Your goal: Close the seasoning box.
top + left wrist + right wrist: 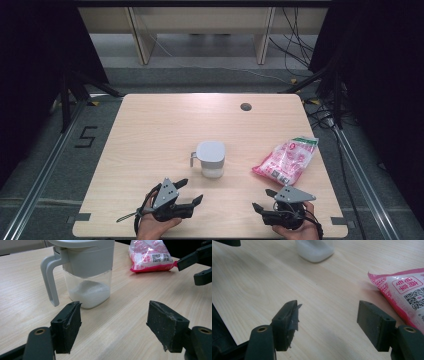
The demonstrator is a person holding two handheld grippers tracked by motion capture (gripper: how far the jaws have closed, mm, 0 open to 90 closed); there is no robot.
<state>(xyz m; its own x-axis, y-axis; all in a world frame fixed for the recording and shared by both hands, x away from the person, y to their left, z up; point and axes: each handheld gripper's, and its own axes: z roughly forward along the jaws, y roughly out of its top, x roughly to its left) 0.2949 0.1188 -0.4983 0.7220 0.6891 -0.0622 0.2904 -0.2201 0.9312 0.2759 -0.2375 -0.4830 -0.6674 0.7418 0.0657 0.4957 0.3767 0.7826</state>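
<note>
On the desk I list two items and my two claws. Item one: a lidded jug with a grey top, a grey handle on its left side and a clear lower body, standing upright near the middle of the desk, somewhat toward the near edge; in the left gripper view I see a layer of white granules in its bottom. Item two: a pink-and-white sealed bag lying flat near the right edge, well apart from the jug. My left claw sits low by the near edge, left of centre, jaws spread wide and holding nothing; the jug stands just ahead of it and slightly right in the high view, and in the left gripper view its base lies just beyond the tip of the left jaw, not between the jaws, with no contact I can see. My right claw sits by the near edge toward the right corner, jaws likewise wide apart and empty; the bag lies ahead of it and to its right, and in the right gripper view the bag's near end lies just past the right jaw, while the jug's base shows farther off at the top.
</note>
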